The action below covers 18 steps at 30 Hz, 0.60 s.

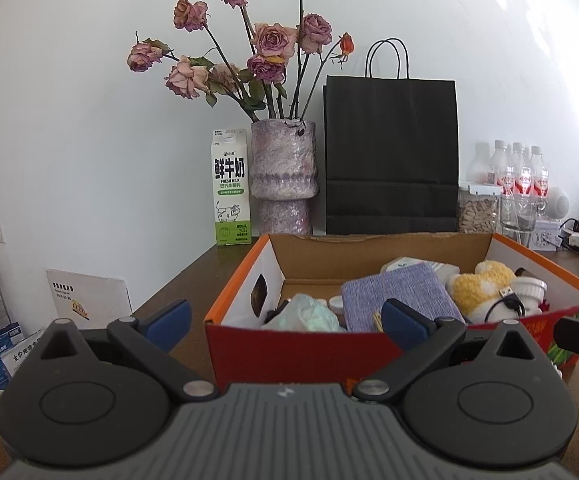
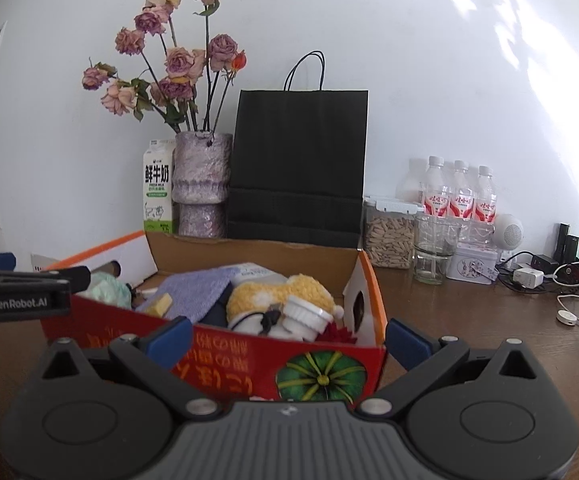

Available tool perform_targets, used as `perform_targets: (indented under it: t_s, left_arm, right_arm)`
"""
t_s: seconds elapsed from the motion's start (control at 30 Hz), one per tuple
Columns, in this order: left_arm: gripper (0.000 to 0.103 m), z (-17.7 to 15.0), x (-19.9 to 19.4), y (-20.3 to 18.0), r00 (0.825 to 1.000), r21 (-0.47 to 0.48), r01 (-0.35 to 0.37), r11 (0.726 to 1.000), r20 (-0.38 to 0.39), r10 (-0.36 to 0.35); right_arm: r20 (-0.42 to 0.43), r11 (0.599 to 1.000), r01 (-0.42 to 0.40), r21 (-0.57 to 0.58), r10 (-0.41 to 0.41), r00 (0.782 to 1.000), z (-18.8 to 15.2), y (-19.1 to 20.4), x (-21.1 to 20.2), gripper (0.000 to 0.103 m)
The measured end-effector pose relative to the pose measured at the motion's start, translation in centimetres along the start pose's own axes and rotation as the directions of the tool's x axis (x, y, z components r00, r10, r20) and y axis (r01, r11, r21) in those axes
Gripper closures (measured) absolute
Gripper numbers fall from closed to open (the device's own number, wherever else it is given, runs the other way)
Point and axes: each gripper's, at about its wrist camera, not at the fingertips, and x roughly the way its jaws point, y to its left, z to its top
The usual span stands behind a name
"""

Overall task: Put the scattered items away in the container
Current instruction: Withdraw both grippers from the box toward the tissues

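Centre frame: red cardboard box (image 2: 225, 354) filled with purple cloth (image 2: 197, 290) and yellow plush (image 2: 273, 294); left gripper (image 1: 285, 322) and right gripper (image 2: 287, 338) both spread wide, empty.

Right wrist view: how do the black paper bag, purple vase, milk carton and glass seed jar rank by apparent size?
Largest to smallest:
1. Black paper carrier bag
2. Textured purple vase
3. White-and-green milk carton, though the vase partly hides it, so second and third are unsure
4. Clear glass jar of seeds
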Motion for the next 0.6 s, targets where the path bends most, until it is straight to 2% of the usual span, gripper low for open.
perform_targets:
  t_s: [0.17,0.43,0.6]
  left_arm:
    - [0.000,-0.7,-0.9,-0.3,1.000,0.023,0.003,1.000,-0.027,-0.002]
    - [0.000,-1.3,-2.0,0.0,0.996,-0.001,0.021,1.000,-0.082,-0.021]
    - [0.000,-1.6,-2.3,-0.3,0.994,0.012,0.039,0.999,-0.103,-0.037]
  right_arm:
    - [-0.037,1.000,0.010,0.012,-0.010,0.999,-1.0,-1.0,-1.1,0.000]
    - [-0.152,0.998,-0.057,0.034,0.061,0.986,-2.0,-1.4,-1.6,0.000]
    - [-0.211,0.999,-0.029,0.019,0.033,0.977,-2.1,-1.0,-0.4,0.004]
